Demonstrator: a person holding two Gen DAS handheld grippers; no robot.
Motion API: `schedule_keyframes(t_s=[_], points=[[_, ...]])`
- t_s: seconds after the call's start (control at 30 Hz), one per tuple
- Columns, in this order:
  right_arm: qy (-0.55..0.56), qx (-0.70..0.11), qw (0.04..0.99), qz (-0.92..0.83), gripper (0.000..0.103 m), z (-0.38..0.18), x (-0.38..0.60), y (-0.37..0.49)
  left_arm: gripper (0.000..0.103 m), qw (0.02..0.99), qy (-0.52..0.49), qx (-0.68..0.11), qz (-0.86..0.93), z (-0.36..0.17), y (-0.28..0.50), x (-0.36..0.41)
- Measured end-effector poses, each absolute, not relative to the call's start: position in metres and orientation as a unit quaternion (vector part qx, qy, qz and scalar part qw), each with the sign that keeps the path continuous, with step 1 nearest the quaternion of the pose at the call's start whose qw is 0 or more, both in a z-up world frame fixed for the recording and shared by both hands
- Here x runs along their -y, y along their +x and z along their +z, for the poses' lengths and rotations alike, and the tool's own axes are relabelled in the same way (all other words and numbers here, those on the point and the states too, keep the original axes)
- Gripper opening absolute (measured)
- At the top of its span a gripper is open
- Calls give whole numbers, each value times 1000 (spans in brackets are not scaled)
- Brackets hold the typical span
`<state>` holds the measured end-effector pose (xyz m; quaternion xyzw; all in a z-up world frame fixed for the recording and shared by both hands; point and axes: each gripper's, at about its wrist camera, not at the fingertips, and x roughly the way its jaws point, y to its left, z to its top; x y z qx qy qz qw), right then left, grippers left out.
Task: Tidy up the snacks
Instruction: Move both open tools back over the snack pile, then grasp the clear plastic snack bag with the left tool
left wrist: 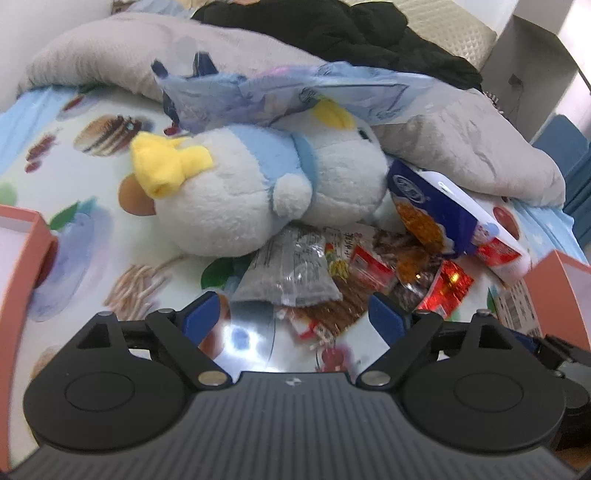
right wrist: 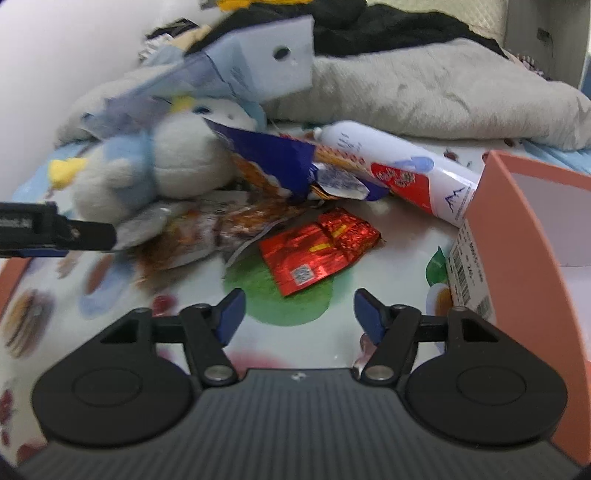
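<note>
Two claws, the left gripper (left wrist: 293, 317) and the right gripper (right wrist: 299, 314), gape wide, gripping nothing; one red wrapper (right wrist: 319, 249), one plush penguin (left wrist: 255, 184), two pink boxes (right wrist: 517, 229).

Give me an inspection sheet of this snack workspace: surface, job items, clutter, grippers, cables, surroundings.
Surface: food-print sheet, bare in front of the right gripper.
Job's things: red foil packet, blue snack bag, white tube, clear wrappers, all loose; pink box at right.
Clutter: plush penguin lying against the pile.
Grippers: left gripper open, empty; right gripper open, empty.
Cables: nothing seen.
Surroundings: grey blanket, black garment behind.
</note>
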<state>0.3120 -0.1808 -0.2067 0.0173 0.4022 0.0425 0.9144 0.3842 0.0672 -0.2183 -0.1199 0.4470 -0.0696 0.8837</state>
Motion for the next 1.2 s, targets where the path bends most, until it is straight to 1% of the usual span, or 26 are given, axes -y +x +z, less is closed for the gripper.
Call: schedule_keyframes(t_s=[0.03, 0.23, 0.4, 0.57, 0.7, 0.73, 0.8, 0.83, 0.87, 0.97, 1.0, 1.1, 1.13, 1.2], points=[[17, -401, 915, 39, 81, -209, 181, 316, 90, 883, -128, -446, -69, -222, 389, -68], [32, -405, 914, 16, 81, -224, 187, 343, 90, 880, -165, -441, -58, -243, 408, -71], [29, -391, 920, -22, 81, -234, 188, 360, 90, 885, -164, -432, -50, -253, 417, -69], [51, -375, 925, -35, 81, -237, 189, 372, 90, 883, -159, -436, -65, -262, 422, -63], [52, -365, 929, -38, 80, -239, 187, 377, 88, 888, -143, -433, -66, -264, 424, -56], [50, -363, 930, -37, 80, -240, 187, 378, 84, 888, -142, -432, -65, -264, 424, -56], [47, -361, 931, -35, 76, -240, 187, 377, 79, 889, -133, -433, -60, -263, 424, -55], [42, -361, 931, -35, 72, -240, 186, 376, 78, 889, -131, -434, -61, -263, 424, -56], [35, -363, 930, -38, 62, -239, 186, 376, 77, 889, -131, -435, -61, -263, 423, -56], [37, -368, 928, -34, 55, -235, 187, 374, 74, 887, -130, -438, -60, -261, 419, -59], [38, -370, 928, -33, 55, -234, 188, 374, 72, 887, -131, -439, -61, -260, 417, -60], [34, -375, 926, -31, 53, -231, 188, 369, 72, 885, -133, -443, -59, -257, 409, -62], [32, -376, 925, -30, 42, -230, 188, 366, 72, 884, -133, -444, -58, -256, 405, -62], [30, -383, 923, -26, 41, -227, 189, 360, 72, 883, -134, -447, -54, -253, 395, -63]])
